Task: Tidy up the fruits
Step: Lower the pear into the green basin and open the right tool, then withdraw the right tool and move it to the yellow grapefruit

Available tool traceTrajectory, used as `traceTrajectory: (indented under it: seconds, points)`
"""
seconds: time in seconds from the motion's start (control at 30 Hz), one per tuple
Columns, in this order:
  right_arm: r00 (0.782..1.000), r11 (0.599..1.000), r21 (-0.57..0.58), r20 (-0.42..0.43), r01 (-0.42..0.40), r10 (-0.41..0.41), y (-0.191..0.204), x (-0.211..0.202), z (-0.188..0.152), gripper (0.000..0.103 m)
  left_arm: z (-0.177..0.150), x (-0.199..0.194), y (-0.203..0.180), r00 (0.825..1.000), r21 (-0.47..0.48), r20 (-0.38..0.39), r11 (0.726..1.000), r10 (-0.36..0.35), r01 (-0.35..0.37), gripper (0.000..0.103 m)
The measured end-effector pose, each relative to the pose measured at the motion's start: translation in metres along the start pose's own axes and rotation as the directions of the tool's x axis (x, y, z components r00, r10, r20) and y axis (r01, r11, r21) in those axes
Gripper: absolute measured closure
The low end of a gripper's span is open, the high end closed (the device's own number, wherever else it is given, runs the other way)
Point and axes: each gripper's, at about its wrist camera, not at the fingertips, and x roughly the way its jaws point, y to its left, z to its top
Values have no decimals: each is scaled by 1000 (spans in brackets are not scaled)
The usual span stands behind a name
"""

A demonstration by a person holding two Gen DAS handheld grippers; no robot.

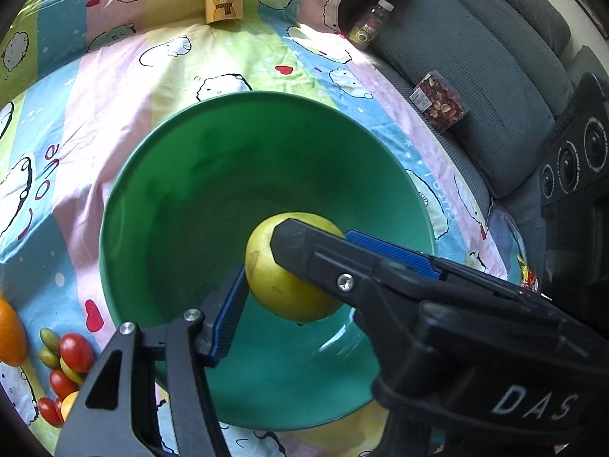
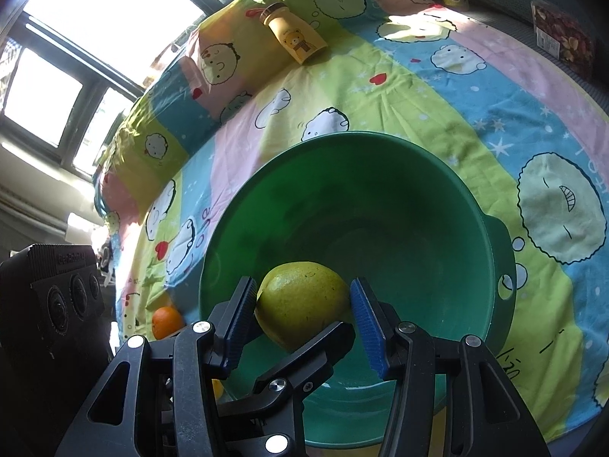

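yellow-green fruit (image 2: 302, 301), long axis crosswise, in green basin (image 2: 418, 228)

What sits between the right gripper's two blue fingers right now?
The yellow-green fruit, pinched by the right gripper above the green basin; the right wrist view shows it. The left gripper also clamps it.

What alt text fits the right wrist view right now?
Both grippers clamp one yellow-green fruit over a green basin on a cartoon-print sheet. An orange lies left of the basin, a bear-print bottle further back.
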Motion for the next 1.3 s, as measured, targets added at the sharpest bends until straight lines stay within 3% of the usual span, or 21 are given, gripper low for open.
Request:
traceTrajectory:
  seconds: [0.2,0.7,0.93,1.03,1.07,1.13,1.2,1.3]
  points:
    - [1000,1000,18,-17,24,-24,-6,7,-2,48,-2,10,-5,999,13,-30,999,42,-41,47]
    - [995,999,34,-95,21,-18,-1,13,-10,48,-10,7,5,993,-52,-102,997,59,-65,46]
    - [994,999,41,-105,0,4,-1,16,-12,48,-13,1,5,993,-45,-76,995,90,-93,47]
    - [995,999,52,-104,-2,8,-1,14,-12,48,-13,-1,8,995,-67,-89,996,47,-53,47]
    - [995,999,50,-96,2,3,-1,12,-12,46,-12,-3,9,996,-71,-85,997,27,-33,47]
    - [998,999,40,-66,-3,6,1,3,-11,29,-13,-15,7,999,-54,-49,999,-5,2,41]
    - [1000,999,36,-20,-12,12,4,-9,-10,20,-13,-30,3,1000,-39,-9,999,-11,10,35]
    - [999,1000,24,39,-16,15,11,-30,-7,20,-15,-54,-3,999,-31,42,999,-30,31,27]
